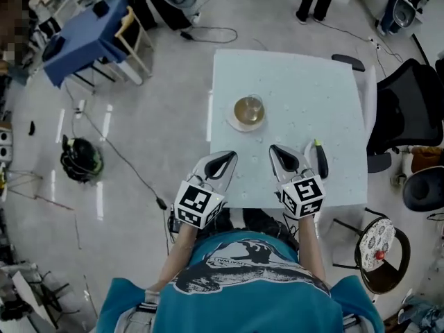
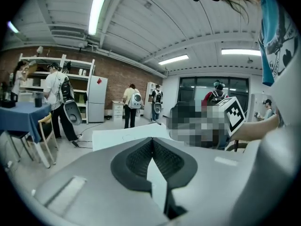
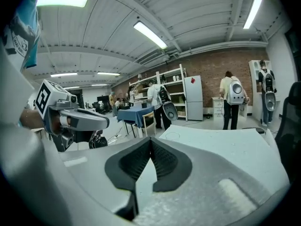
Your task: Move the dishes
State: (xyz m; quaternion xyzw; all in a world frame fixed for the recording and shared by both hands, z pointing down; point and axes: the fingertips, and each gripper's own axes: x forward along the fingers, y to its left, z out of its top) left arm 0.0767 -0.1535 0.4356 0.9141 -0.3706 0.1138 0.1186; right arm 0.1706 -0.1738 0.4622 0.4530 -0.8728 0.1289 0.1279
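A clear glass bowl (image 1: 248, 108) with something yellowish inside sits on a small white plate (image 1: 236, 124), left of centre on the white table (image 1: 326, 96). My left gripper (image 1: 232, 155) hovers at the table's near edge, shut and holding nothing, a short way in front of the plate. My right gripper (image 1: 273, 148) is beside it, also shut and holding nothing. In the left gripper view the jaws (image 2: 152, 140) meet over the table top (image 2: 117, 136). In the right gripper view the shut jaws (image 3: 150, 141) point along the table, and the plate (image 3: 172, 136) shows as a faint ring.
A dark slim utensil with a green tip (image 1: 320, 158) lies just right of the right gripper. A black office chair (image 1: 409, 109) stands right of the table. A blue-covered table (image 1: 87, 33) with chairs is at the far left. Cables and a dark helmet (image 1: 82, 160) lie on the floor.
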